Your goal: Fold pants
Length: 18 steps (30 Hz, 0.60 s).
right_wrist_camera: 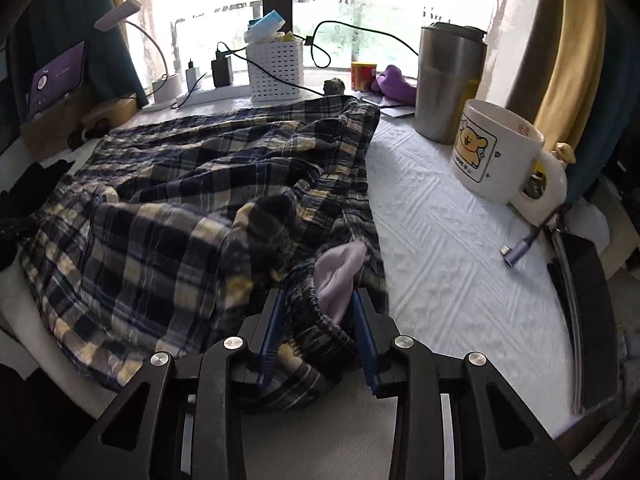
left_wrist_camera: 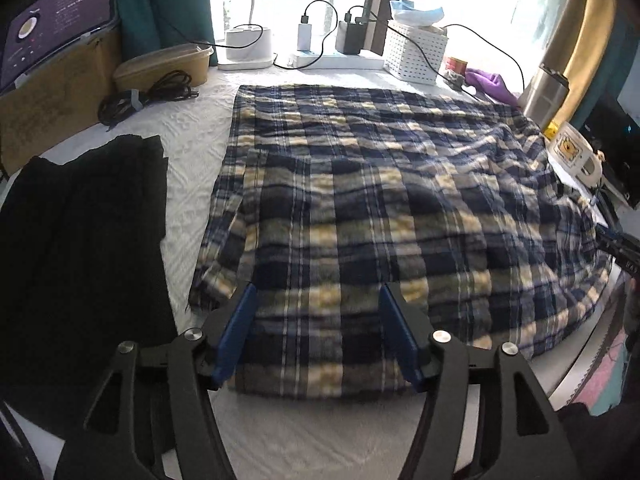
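Observation:
Blue, cream and yellow plaid pants (left_wrist_camera: 360, 200) lie spread on the white bed cover (left_wrist_camera: 192, 132), one layer folded over at the near side. My left gripper (left_wrist_camera: 318, 294) hovers over the near folded edge with its blue pads wide apart and nothing pinched between them. In the right wrist view the pants (right_wrist_camera: 160, 200) are rumpled at the waist end. My right gripper (right_wrist_camera: 319, 300) has its pads closed on the bunched elastic waistband (right_wrist_camera: 320, 330), with a lilac pocket lining (right_wrist_camera: 338, 276) sticking up between them. That gripper also shows at the right edge of the left wrist view (left_wrist_camera: 620, 246).
A black garment (left_wrist_camera: 80, 240) lies left of the pants. On the right stand a cartoon mug (right_wrist_camera: 492, 156) and a steel tumbler (right_wrist_camera: 448, 80), with a cable plug (right_wrist_camera: 516, 250) nearby. A white basket (right_wrist_camera: 276, 68), chargers and a power strip (left_wrist_camera: 332, 60) line the window sill.

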Each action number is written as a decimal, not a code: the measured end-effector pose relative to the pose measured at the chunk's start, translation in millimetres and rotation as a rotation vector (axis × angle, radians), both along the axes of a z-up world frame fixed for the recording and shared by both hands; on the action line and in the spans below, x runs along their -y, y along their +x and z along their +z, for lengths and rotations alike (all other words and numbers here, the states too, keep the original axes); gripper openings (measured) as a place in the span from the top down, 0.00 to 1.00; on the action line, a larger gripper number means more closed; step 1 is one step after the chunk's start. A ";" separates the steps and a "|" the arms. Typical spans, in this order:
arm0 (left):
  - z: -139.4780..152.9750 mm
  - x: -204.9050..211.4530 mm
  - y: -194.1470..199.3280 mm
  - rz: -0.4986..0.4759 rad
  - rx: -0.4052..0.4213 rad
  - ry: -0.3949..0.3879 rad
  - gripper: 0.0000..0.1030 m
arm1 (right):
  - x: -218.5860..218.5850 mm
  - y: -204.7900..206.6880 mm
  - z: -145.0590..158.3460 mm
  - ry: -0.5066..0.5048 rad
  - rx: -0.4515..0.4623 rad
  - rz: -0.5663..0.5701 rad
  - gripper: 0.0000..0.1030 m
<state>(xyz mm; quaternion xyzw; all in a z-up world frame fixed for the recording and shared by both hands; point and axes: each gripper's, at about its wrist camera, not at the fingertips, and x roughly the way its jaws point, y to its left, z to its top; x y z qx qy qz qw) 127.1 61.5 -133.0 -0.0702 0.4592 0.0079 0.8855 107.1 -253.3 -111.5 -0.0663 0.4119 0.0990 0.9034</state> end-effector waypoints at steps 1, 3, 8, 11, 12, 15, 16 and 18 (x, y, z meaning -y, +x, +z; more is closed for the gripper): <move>-1.6 -0.4 -4.2 -0.002 0.001 -0.009 0.38 | -0.9 -3.1 1.0 -0.003 0.004 -0.002 0.79; -4.6 -0.1 -10.0 -0.007 0.023 -0.020 0.39 | -5.8 -8.4 -2.4 -0.043 0.008 -0.004 0.90; -11.7 5.3 -19.1 -0.014 0.065 0.014 0.93 | -6.1 -21.6 3.0 -0.057 0.056 -0.087 0.93; 3.8 3.9 -32.2 -0.026 0.123 -0.007 1.00 | -2.0 -28.8 24.7 -0.057 0.118 -0.118 0.94; 11.6 1.4 -36.7 -0.028 0.146 -0.023 1.00 | -2.0 -31.3 34.8 -0.065 0.140 -0.120 0.94; 38.1 -8.1 -51.7 -0.026 0.211 -0.074 1.00 | -0.8 -34.5 55.9 -0.081 0.179 -0.134 0.94; 47.1 -9.1 -57.4 -0.034 0.229 -0.085 1.00 | -0.9 -34.7 60.6 -0.087 0.187 -0.137 0.94; 57.0 -8.8 -64.3 -0.047 0.247 -0.093 1.00 | -1.3 -36.9 66.0 -0.094 0.193 -0.142 0.94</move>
